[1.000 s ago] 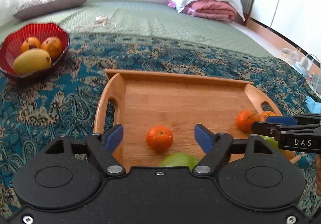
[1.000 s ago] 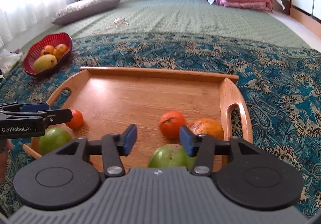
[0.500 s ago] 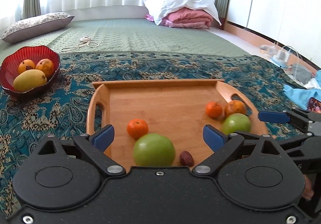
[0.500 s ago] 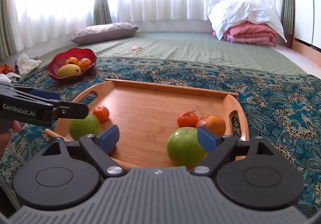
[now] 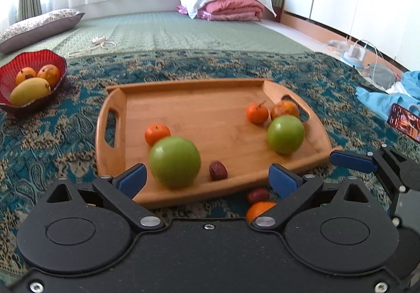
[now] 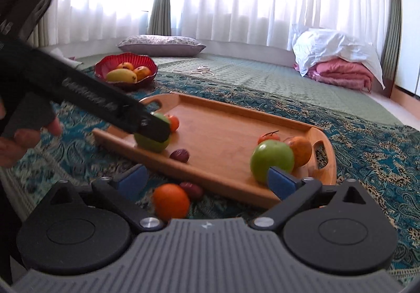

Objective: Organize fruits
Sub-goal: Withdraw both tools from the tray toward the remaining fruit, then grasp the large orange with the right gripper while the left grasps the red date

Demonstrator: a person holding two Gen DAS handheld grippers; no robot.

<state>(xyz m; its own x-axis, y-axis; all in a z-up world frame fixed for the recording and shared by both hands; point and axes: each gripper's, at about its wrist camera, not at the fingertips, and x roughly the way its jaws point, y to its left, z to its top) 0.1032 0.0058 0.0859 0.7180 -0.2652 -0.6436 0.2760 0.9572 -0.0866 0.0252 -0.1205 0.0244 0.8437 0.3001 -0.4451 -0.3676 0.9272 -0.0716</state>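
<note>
A wooden tray [image 5: 210,106] [image 6: 236,122] lies on the patterned blanket. On it are two green apples [image 5: 174,161] [image 5: 285,134], small oranges [image 5: 157,134] [image 5: 257,112] [image 5: 284,108] and a dark date [image 5: 218,170]. Another orange [image 6: 171,201] and a date [image 6: 191,189] lie on the blanket in front of the tray. My left gripper [image 5: 207,179] is open and empty, just short of the tray's near edge. My right gripper [image 6: 207,179] is open and empty, above the loose orange.
A red bowl [image 5: 47,55] [image 6: 126,59] with a mango and oranges stands at the far left. A pillow [image 5: 39,24], a white cord [image 5: 99,42] and folded bedding [image 5: 225,4] lie behind. Blue cloth [image 5: 388,97] and a phone [image 5: 405,122] lie at the right.
Both grippers have pulled back from the tray and lifted, and their jaws have opened wider. The orange and date in front of the tray have come into view.
</note>
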